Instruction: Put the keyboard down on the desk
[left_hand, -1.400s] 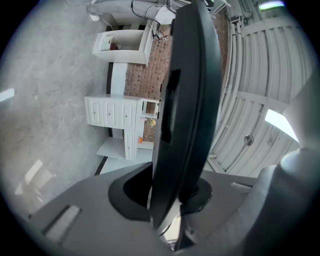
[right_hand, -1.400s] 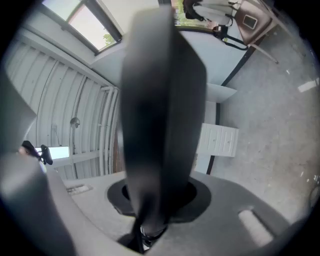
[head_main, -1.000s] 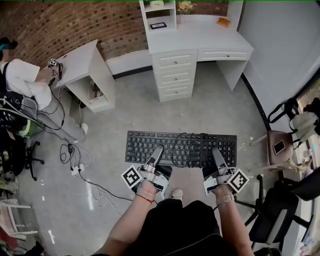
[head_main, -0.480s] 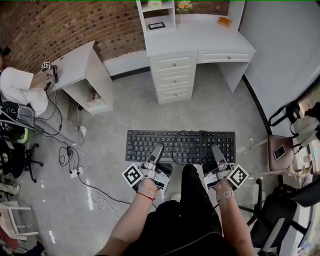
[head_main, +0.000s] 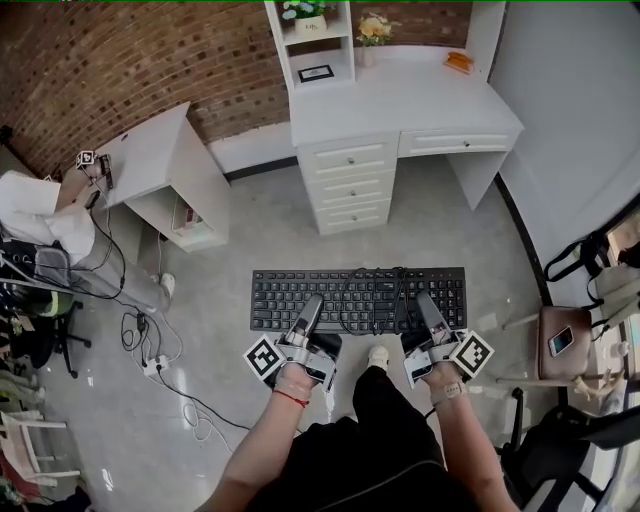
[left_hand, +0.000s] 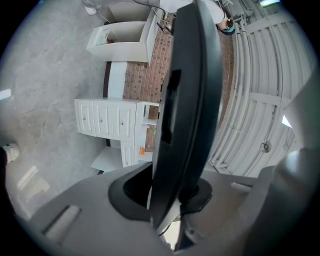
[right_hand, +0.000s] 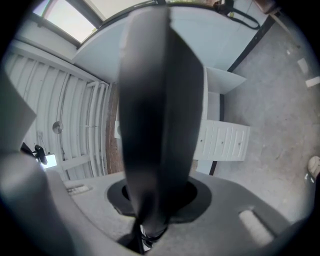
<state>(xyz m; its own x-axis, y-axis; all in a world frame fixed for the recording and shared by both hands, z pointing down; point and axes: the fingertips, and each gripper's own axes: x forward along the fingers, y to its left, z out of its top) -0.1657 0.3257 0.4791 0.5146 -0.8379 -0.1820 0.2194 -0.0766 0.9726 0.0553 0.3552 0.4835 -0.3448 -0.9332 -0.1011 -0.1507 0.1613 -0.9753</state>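
Note:
A black keyboard (head_main: 357, 298) hangs level above the grey floor, keys up, its cable coiled on top. My left gripper (head_main: 311, 303) is shut on its near edge left of centre, and my right gripper (head_main: 424, 302) is shut on the near edge towards the right end. In the left gripper view the keyboard (left_hand: 187, 100) runs edge-on between the jaws; the right gripper view shows the keyboard (right_hand: 155, 125) the same way. The white desk (head_main: 400, 95) with its drawers stands ahead against the brick wall, a stretch of floor away.
A small white side table (head_main: 165, 150) stands at the left with cables (head_main: 150, 330) trailing over the floor. A person in white (head_main: 40, 220) sits at the far left. A stool with a phone (head_main: 560, 340) is at the right. The desk's shelf (head_main: 310, 40) holds flowers and a frame.
The keyboard, still held by both grippers, has come a little nearer the desk. My leg has stepped forward beneath it, and the seated person has slid towards the left edge.

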